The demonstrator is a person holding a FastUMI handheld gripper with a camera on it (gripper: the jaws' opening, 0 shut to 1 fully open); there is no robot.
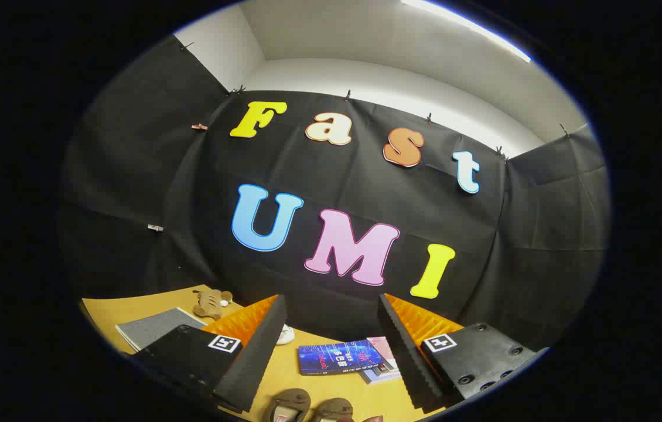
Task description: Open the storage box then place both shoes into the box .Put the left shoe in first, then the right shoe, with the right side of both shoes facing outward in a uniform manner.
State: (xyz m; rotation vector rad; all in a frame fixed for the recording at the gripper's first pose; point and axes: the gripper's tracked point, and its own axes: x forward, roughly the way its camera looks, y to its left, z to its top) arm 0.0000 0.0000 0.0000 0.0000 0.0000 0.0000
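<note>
Tongs (pixel 331 346) are held wide apart, gripping nothing, raised and aimed above the wooden table (pixel 284 375) toward the cloth wall. Open room is left between the ridged fingers. Two brown shoes (pixel 310 407) are seen low between them; a stack of glossy books (pixel 348 358) lies beyond, a grey mat (pixel 152 328) alongside.

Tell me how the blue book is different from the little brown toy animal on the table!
The blue book is flat and rectangular; the brown toy animal is small, lumpy and soft-looking. The book is bright blue with printing on its cover; the toy is plain brown. The book lies between the open gripper fingers, stacked on other books; the toy sits off beyond one finger, near a grey pad. Both rest on the wooden table.
</note>
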